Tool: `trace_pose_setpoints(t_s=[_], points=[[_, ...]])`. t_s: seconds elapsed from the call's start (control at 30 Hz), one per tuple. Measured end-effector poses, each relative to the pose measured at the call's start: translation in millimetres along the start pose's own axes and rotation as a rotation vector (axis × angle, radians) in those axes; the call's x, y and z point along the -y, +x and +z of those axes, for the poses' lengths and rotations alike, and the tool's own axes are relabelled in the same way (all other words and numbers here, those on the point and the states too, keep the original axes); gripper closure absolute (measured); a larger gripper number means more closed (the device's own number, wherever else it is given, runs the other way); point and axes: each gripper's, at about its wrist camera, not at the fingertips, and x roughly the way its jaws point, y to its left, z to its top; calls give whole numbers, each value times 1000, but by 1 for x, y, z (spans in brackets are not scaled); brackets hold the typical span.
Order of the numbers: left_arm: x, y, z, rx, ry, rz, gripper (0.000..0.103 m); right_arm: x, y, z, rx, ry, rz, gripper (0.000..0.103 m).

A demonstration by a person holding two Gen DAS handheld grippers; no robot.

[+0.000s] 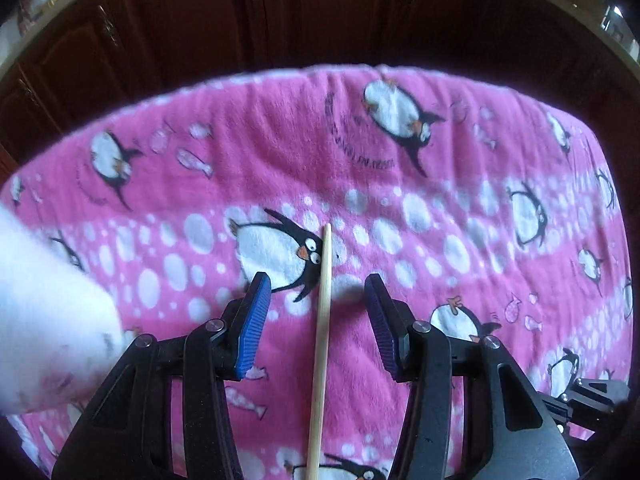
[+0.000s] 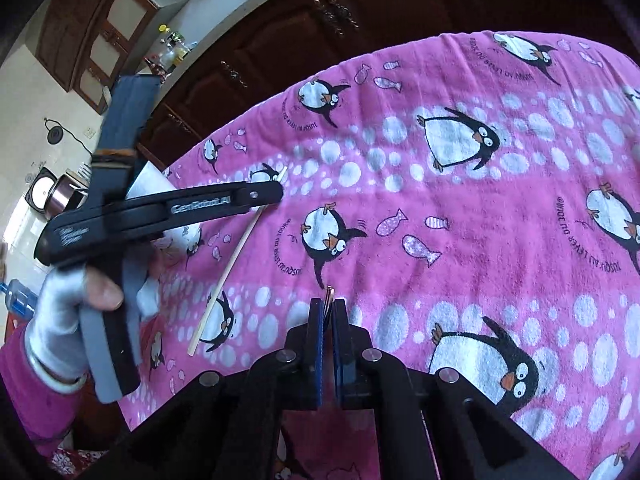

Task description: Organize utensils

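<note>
On fuzzy pink blanket [image 1: 400,208], slim round pale wooden chopstick [image 1: 322,320].

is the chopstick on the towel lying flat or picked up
Lying flat: the chopstick rests on the pink towel between the left gripper's open pads, untouched.

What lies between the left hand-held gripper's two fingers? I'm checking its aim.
A wooden chopstick lies lengthwise on the penguin blanket between the left hand-held gripper fingers, untouched, in the left wrist view.
</note>
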Motion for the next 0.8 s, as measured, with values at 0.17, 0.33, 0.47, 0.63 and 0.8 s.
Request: trace_pose_setpoints(t_s=[0.17, 0.33, 0.47, 0.63, 0.8], points=[[-8, -5, -2, -2, -38, -90, 98, 3, 5, 1, -5, 2, 7, 101], [-19, -46, -27, 51, -41, -160, 99, -4, -4, 3, 28, 3, 16, 101], [-23, -85, -49, 105, -25, -202, 99, -14, -22, 3, 63, -13, 23, 101], [-38, -130, -72, 161, -49, -239, 99, -33, -42, 4, 100, -51, 14, 101], [-46, -162, -86, 226, -88, -250, 99, -57, -60, 5, 134, -105, 10, 101]])
